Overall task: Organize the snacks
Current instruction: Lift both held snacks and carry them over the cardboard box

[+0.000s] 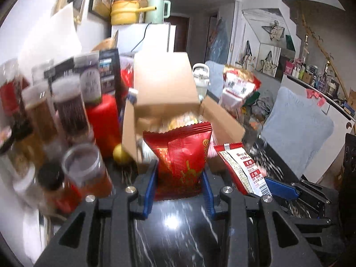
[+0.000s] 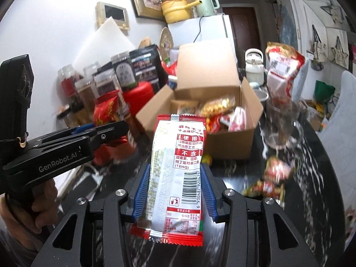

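Left gripper (image 1: 180,184) fingers are clamping a red snack bag (image 1: 180,155). Right gripper (image 2: 174,191) fingers are clamping a white-and-red snack packet (image 2: 175,178). Both packs are hanging in the air in front of the open cardboard box (image 2: 229,138), which is sitting on the dark marbled surface (image 2: 311,155) already half full of snacks.

Risks I'm seeing:
- Both grippers are heading for the same box opening side by side; they could be bumping each other or the packets at the rim.
- The back flap (image 1: 164,80) is standing up and the side flaps are splaying out; a bag edge could be catching on one and tipping out onto the surface.
- The white-and-red packet is gripped mid-body and is long and floppy, so its lower end could be dragging on the front wall.
- The red bag is puffy and slick; it could be sliding out of the fingers.
- Jars (image 1: 69,106) are crowding the left of the box and a glass (image 2: 280,124) is standing just right of it; a wide swing could be knocking either over.
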